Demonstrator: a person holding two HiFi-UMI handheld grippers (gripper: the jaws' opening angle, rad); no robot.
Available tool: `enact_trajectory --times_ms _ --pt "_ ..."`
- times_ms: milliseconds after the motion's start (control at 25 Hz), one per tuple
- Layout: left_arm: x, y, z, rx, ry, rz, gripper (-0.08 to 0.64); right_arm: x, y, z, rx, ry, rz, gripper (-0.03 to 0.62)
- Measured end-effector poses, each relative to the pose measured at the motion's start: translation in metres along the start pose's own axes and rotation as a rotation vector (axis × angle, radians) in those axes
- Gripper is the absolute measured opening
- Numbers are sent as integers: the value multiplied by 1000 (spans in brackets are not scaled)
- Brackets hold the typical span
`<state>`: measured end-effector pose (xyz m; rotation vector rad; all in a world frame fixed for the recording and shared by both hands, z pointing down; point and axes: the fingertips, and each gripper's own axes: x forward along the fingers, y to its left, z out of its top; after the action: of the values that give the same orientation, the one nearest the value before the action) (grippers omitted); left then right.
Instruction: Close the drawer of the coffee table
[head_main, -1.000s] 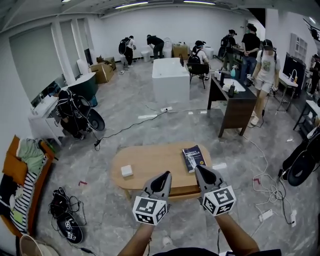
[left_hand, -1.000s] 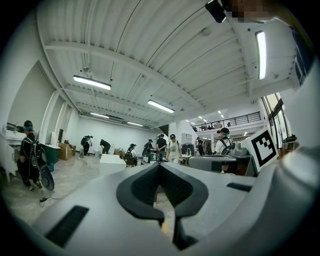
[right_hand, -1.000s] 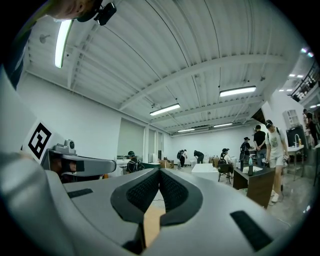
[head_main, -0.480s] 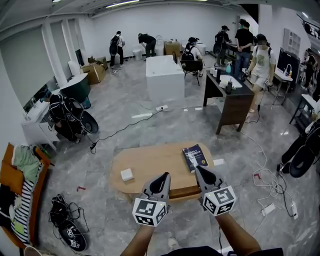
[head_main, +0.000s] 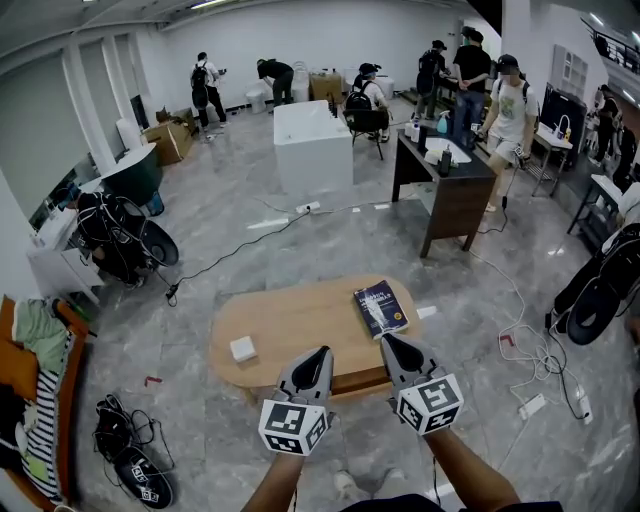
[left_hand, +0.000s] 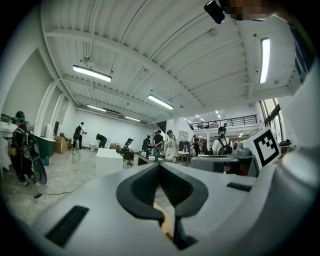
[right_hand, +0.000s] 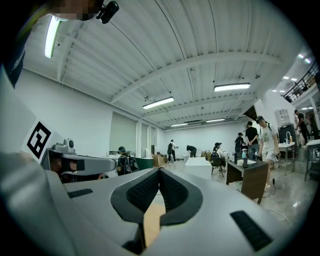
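Over oval wooden coffee table (head_main: 290, 322), drawer (head_main: 356, 381) seemingly ajar, left gripper (head_main: 320, 355) and right gripper (head_main: 387, 343) fingers closed, empty.

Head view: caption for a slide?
Left gripper and right gripper, shut, poised at the near edge of the coffee table; book and white box on top.

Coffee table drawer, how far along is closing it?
Done: nothing yet. A brown wooden drawer appears to jut out from the near side of the oval light-wood coffee table. In hand: the left claw and right claw hover above that edge, both shut and empty, neither clearly touching the drawer. Left: bring a claw against the drawer front and push it flush.
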<state>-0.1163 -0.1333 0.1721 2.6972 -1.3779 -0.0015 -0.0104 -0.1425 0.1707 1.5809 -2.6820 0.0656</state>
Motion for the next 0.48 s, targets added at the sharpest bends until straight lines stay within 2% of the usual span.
enact_trajectory --times_ms 480 --pt "30 -9 -50 -12 86 -10 3 4 -30 -44 39 63 -20 12"
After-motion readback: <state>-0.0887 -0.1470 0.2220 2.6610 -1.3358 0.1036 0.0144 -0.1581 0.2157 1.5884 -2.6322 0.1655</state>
